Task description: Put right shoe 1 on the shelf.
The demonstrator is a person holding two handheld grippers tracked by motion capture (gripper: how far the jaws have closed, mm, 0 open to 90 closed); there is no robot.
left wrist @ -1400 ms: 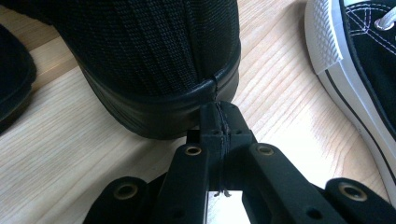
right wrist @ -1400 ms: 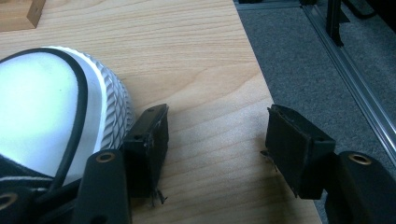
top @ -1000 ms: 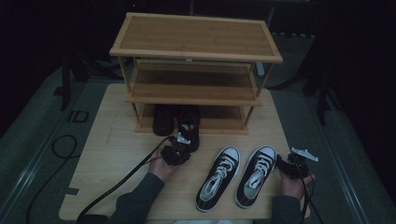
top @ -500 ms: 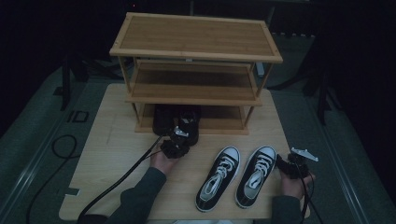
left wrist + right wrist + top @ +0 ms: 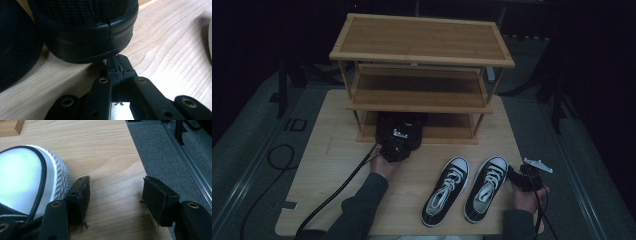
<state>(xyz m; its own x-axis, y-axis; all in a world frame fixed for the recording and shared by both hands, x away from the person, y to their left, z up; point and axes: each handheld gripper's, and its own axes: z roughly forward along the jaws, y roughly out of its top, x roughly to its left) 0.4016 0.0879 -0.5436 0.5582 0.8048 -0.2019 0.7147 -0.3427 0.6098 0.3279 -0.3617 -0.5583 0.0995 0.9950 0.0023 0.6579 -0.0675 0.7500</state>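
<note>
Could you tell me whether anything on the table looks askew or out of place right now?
Nothing looks spilled or damaged. The black shoes only sit partway under the rack's bottom shelf, their heels sticking out over the wooden board where the shut left gripper meets them. The two black-and-white sneakers lie side by side, angled slightly rather than square to the rack.

Two black shoes (image 5: 401, 131), two sneakers (image 5: 446, 190).

Left gripper (image 5: 398, 146): jaws pressed together, held low, forearm stretched forward from the bottom edge. Right gripper (image 5: 526, 176): jaws spread wide, hand resting low at the near right.
</note>
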